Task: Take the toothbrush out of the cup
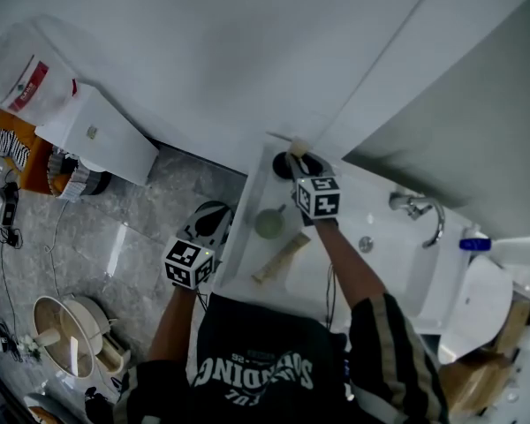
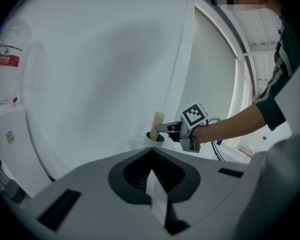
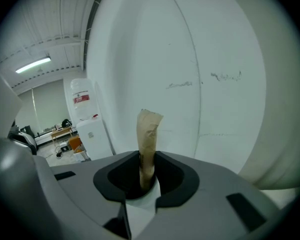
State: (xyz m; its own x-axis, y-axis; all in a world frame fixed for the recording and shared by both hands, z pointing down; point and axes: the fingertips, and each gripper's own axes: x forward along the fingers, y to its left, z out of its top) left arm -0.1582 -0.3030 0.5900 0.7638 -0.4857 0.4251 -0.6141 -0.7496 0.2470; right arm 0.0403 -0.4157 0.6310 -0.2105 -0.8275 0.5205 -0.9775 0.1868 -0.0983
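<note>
A toothbrush in a tan paper wrapper (image 1: 296, 148) stands upright in a dark cup (image 1: 302, 166) at the back left corner of the white sink counter (image 1: 247, 237). My right gripper (image 1: 298, 160) reaches over the cup. In the right gripper view the wrapped toothbrush (image 3: 148, 134) rises between the jaws of the right gripper (image 3: 146, 181), which pinch its lower part. The left gripper view shows the cup (image 2: 155, 137), the toothbrush (image 2: 158, 120) and the right gripper (image 2: 161, 129) from the side. My left gripper (image 1: 210, 221) hangs off the counter's left edge, its jaws (image 2: 151, 170) together and holding nothing.
A green round lid (image 1: 269, 223) and a tan wrapped strip (image 1: 280, 259) lie on the counter near the cup. The basin with a chrome tap (image 1: 420, 208) and a blue-capped bottle (image 1: 475, 244) are to the right. A white wall stands close behind; a water dispenser (image 1: 97, 135) stands left.
</note>
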